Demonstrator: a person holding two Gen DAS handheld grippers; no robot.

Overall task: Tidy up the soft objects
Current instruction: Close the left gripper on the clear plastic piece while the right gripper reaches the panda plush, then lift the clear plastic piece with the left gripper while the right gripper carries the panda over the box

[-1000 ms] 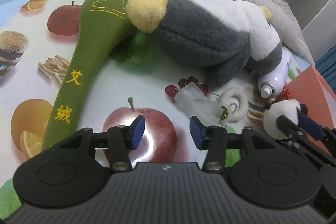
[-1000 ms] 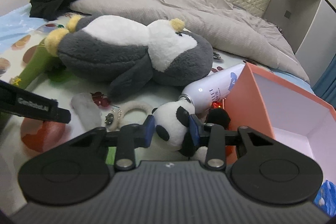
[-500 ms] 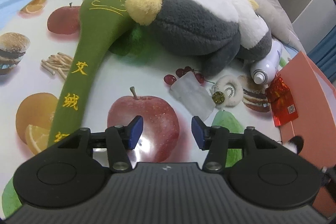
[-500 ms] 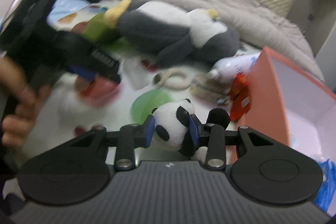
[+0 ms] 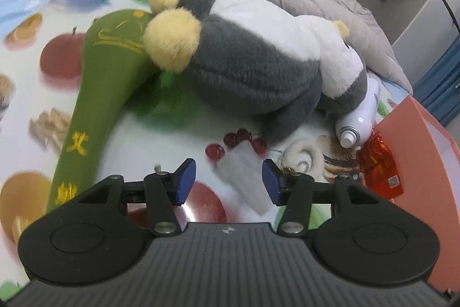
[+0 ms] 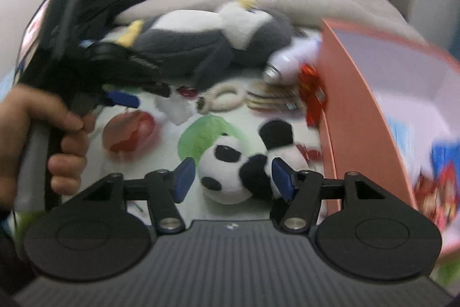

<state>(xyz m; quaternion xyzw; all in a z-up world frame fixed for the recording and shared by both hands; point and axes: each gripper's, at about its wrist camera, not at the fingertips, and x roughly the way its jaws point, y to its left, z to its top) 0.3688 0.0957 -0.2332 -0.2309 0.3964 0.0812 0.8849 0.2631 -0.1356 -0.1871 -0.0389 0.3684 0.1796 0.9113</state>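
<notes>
Right view is motion-blurred. Grey-and-white plush [image 5: 258,62] lies on the bed's fruit-print sheet [image 5: 37,94], half covering the green embroidered cushion [image 5: 95,94]. Orange box [image 6: 373,111] cut off at right, contents unreadable. Panda plush [image 6: 230,171] sits between the right claw [image 6: 233,180] pads, just beside the box; jaws opening, pads off it. Left claw [image 5: 228,181] released, a white cloth [image 5: 247,174] partly hidden between its fingers.

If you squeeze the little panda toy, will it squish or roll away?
The panda toy looks fluffy and stuffed, so it would probably squish and spring back. Its round head might roll a bit, though the bedsheet is soft. It seems light.
</notes>
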